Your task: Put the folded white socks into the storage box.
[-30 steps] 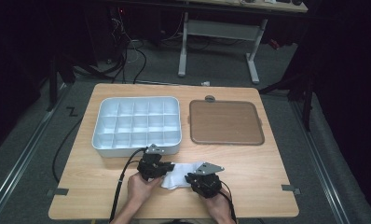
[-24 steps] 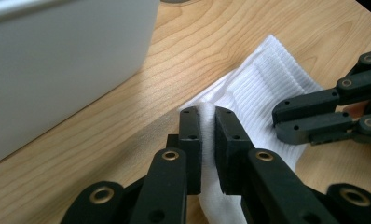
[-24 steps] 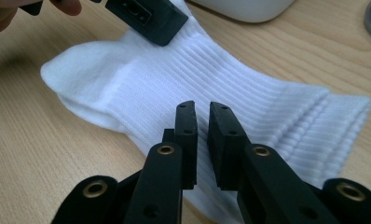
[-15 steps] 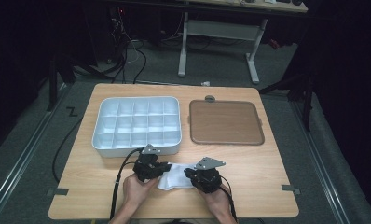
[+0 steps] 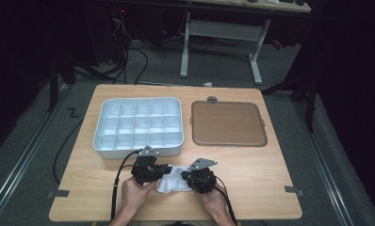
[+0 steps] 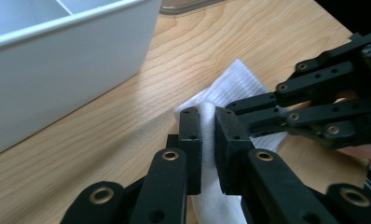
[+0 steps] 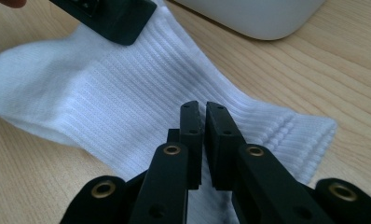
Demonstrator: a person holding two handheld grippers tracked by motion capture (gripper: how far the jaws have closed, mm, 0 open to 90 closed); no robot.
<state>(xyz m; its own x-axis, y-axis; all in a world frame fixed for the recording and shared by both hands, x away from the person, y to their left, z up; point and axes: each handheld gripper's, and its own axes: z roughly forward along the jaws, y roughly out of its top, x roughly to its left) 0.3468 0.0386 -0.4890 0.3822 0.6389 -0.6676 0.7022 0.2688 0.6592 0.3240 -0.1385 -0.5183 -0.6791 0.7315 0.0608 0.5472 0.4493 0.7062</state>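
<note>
We have a white ribbed sock [image 5: 175, 180] lying on the worktop [image 5: 251, 169] near its front edge, just in front of the white compartment tray [image 5: 137, 126] and between our two hands; the left tongs [image 6: 208, 126] are pinched on a raised fold of the sock, cloth plainly squeezed between the pads; the right tongs [image 7: 203, 122] stand almost closed over the ribbed cuff end, a thin gap between the pads, and we cannot tell whether any cloth is caught in them

The step in hand looks like folding or bunching the sock; to do it well we judge that we should take a firm bite of both layers at the cuff with the right tongs before lifting, keep the two pairs apart so the jaws do not clash, and keep the fold low over the worktop so the soft knit does not slip out or drag crooked

As for containers, the tray is divided into a grid of cells, and every cell we can see is empty; beside it the flat brown tray [image 5: 228, 123] also holds nothing
</note>
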